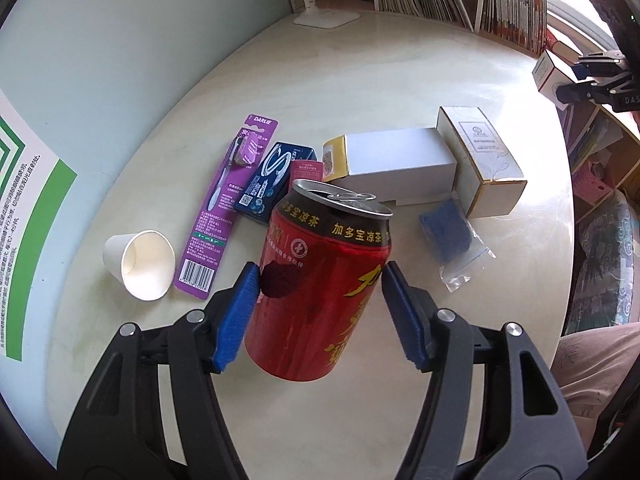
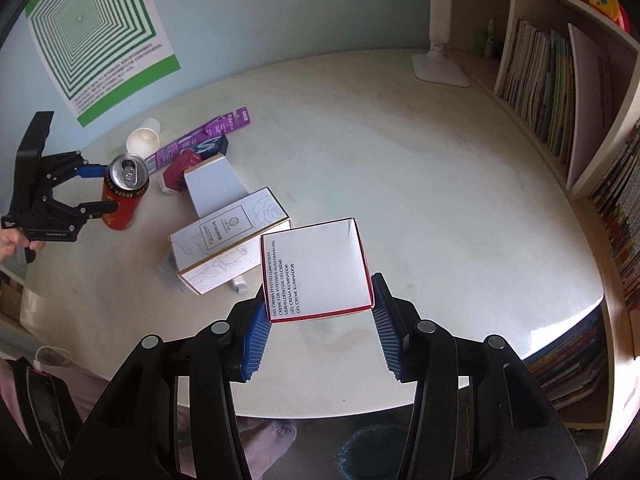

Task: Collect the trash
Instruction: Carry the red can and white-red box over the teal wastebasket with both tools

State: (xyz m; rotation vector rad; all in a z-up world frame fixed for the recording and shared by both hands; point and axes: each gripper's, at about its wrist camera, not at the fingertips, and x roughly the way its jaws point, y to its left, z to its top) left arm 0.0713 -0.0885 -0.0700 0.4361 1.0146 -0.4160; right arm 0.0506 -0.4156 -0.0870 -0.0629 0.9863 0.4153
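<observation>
My left gripper (image 1: 320, 270) is shut on a red drink can (image 1: 324, 292), opened at the top and held tilted above the round pale table (image 1: 400, 72). The right wrist view shows the same can (image 2: 124, 196) at far left in the left gripper (image 2: 102, 190). My right gripper (image 2: 320, 286) is shut on a white carton with red edges (image 2: 320, 268), held over the table's near edge. Still lying on the table are a paper cup (image 1: 140, 264) on its side, a purple toothbrush pack (image 1: 228, 208), a dark blue packet (image 1: 272, 180), a plain white box (image 1: 388, 168), a rose-patterned box (image 1: 480, 160) and a bagged blue item (image 1: 448, 236).
A white lamp base (image 2: 440, 66) stands at the table's far side. Bookshelves (image 2: 540, 80) full of books curve around the right. A green-striped poster (image 2: 100, 28) hangs on the wall. A dark round shape (image 2: 368, 448) shows on the floor below the table edge.
</observation>
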